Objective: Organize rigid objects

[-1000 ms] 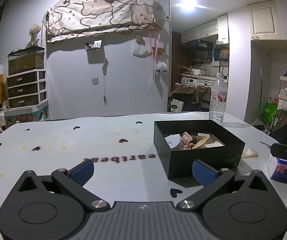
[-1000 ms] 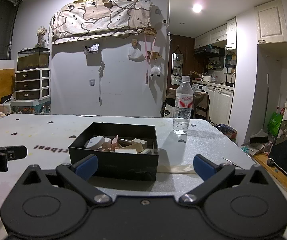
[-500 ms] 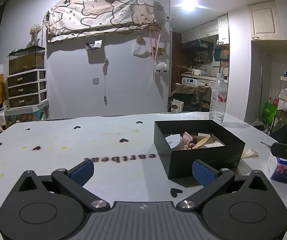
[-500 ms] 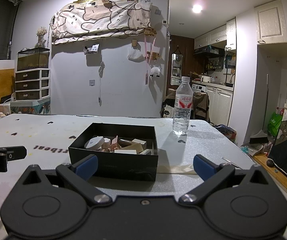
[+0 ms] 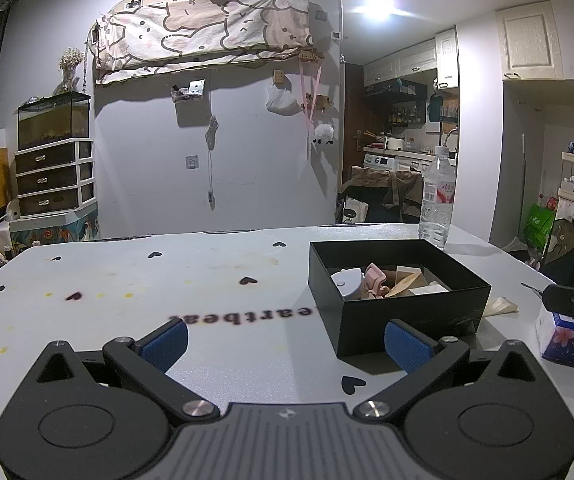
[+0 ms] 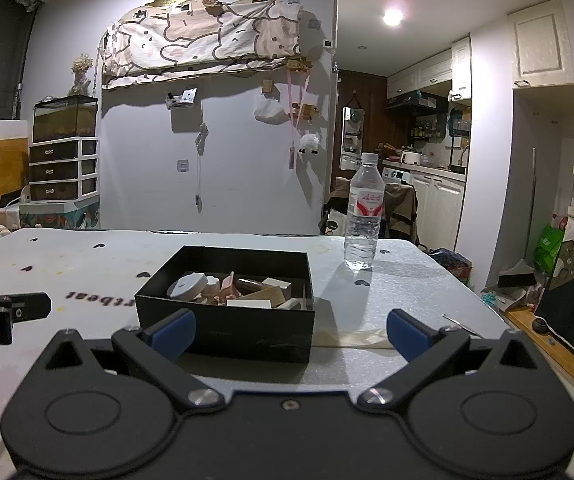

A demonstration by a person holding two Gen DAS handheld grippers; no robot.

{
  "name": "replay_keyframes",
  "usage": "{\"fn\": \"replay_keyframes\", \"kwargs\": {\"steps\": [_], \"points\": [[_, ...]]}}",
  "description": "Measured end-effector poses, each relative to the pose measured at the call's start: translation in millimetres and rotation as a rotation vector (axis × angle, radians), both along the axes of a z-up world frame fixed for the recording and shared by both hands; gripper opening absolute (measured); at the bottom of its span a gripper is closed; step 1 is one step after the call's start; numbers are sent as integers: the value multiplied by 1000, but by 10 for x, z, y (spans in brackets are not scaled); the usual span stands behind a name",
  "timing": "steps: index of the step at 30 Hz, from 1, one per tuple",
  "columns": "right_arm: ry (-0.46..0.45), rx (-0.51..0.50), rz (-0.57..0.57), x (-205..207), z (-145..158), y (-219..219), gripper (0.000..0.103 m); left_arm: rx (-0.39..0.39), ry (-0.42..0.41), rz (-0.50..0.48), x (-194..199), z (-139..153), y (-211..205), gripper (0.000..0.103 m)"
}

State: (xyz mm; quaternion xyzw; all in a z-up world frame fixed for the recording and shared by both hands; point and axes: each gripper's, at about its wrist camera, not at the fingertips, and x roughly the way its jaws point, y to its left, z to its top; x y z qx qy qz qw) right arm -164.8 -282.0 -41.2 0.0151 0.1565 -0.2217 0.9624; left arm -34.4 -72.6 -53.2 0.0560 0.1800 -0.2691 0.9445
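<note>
A black open box [image 5: 399, 320] [image 6: 223, 326] stands on the white table [image 5: 167, 288] and holds several small objects: a white round piece [image 6: 187, 285], a pink piece [image 5: 375, 276], wooden and white blocks [image 6: 263, 294]. My left gripper [image 5: 285, 344] hovers low over the table, open and empty, with the box just ahead of its right finger. In the right wrist view my right gripper [image 6: 291, 330] is open and empty too, and the box sits straight ahead between its fingers. Each gripper shows at the edge of the other's view.
A clear water bottle [image 6: 364, 216] [image 5: 437, 196] stands upright behind the box. A flat beige strip [image 6: 351, 338] lies right of the box. A small flowered pack [image 5: 571, 338] sits at the table's right edge. Black heart marks and lettering dot the table top.
</note>
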Motion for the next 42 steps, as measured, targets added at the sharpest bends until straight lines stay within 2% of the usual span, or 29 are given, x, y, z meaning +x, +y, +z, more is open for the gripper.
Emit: {"fn": "replay_keyframes", "kwargs": {"steps": [42], "points": [[4, 3, -6, -9, 18, -29, 103, 3, 0, 1, -6, 6, -6, 103]]}}
